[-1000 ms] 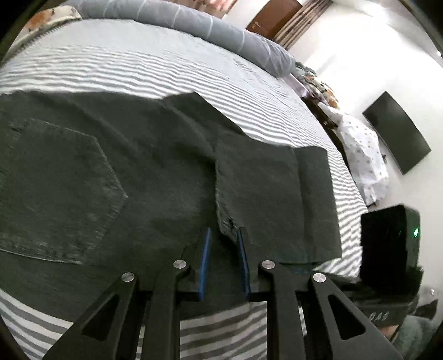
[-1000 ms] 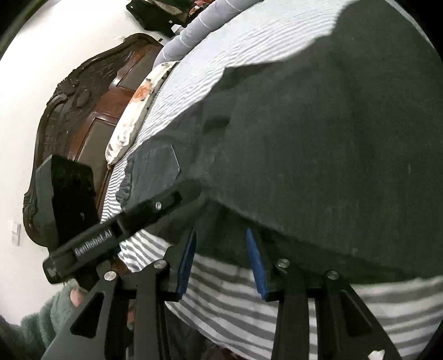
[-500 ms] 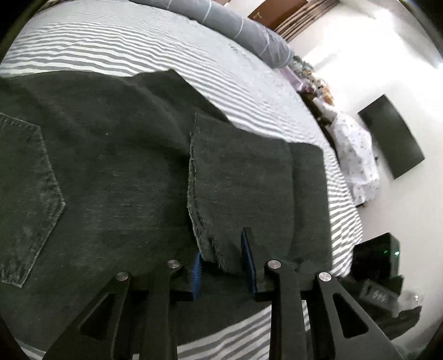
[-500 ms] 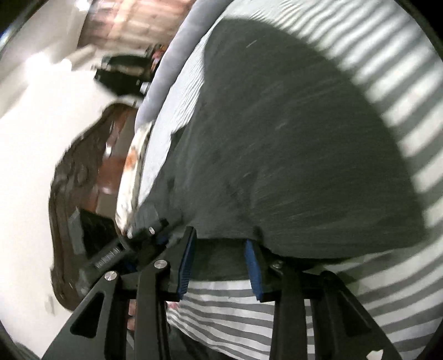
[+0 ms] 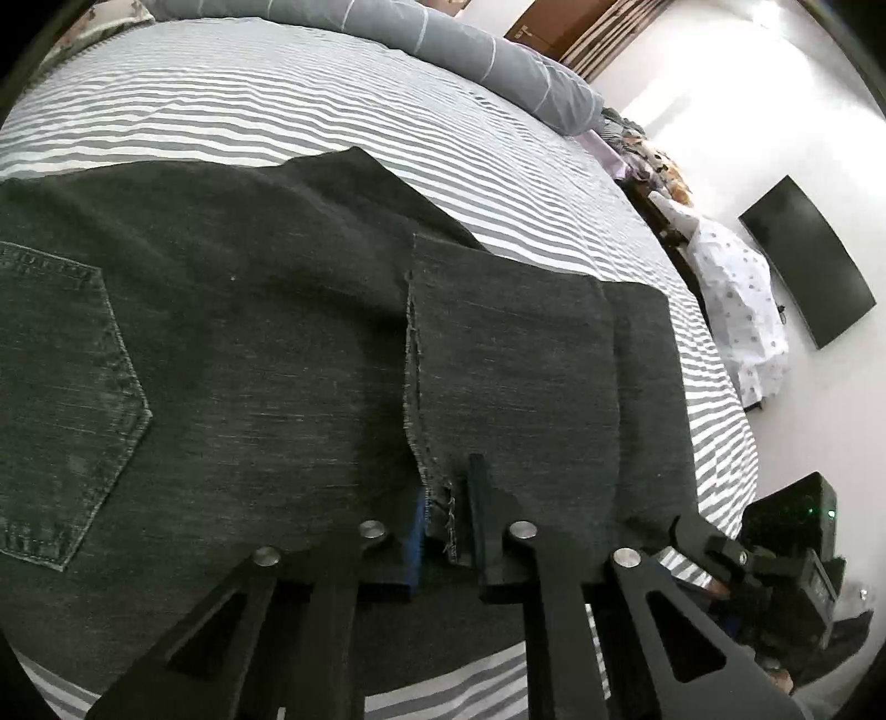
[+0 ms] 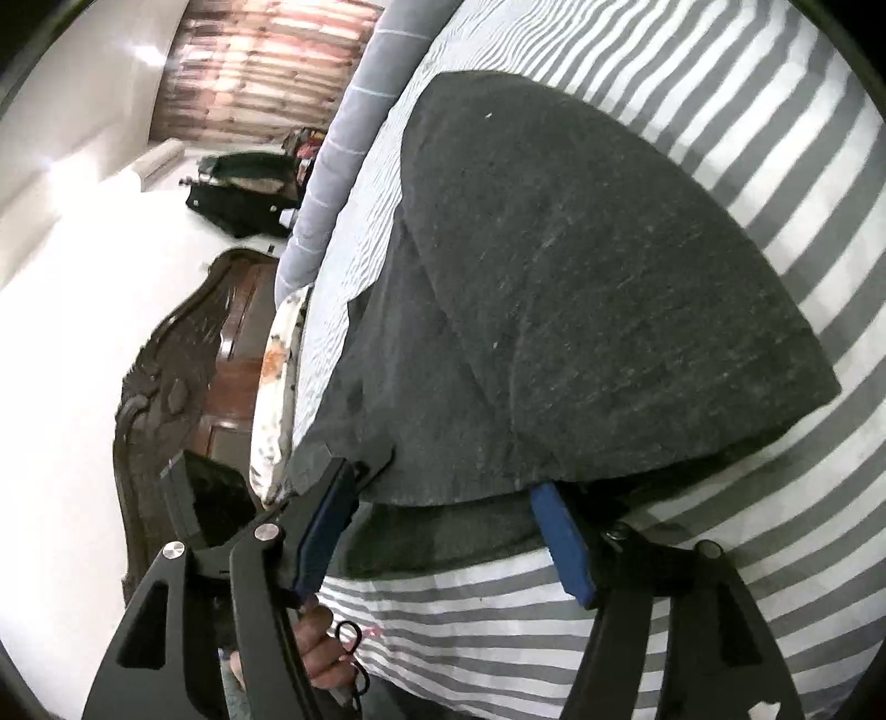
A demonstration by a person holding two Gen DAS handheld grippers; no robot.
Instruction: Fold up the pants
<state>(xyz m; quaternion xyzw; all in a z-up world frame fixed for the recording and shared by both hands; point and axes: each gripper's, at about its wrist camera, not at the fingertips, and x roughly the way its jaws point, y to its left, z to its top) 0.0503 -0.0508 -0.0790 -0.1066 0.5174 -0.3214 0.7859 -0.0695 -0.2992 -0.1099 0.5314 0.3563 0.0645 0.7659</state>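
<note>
Dark grey denim pants (image 5: 266,343) lie on the striped bed, back pocket (image 5: 61,399) at left, the leg ends folded back over the thigh part (image 5: 515,365). My left gripper (image 5: 448,526) is shut on the frayed hem corner of the folded leg at the near edge. In the right wrist view the pants (image 6: 581,288) fill the middle, folded in layers. My right gripper (image 6: 443,531) is open wide; its fingers straddle the near edge of the fold, the right pad partly under the cloth.
The striped sheet (image 5: 332,111) extends beyond the pants, with a grey rolled duvet (image 5: 443,39) at the far edge. A carved wooden headboard (image 6: 183,360) and floral pillow (image 6: 277,365) are at the left. A black screen (image 5: 808,271) hangs on the wall.
My left gripper closed on the hem corner of the folded leg. My right gripper opened wider and moved in against the fold's near edge.
</note>
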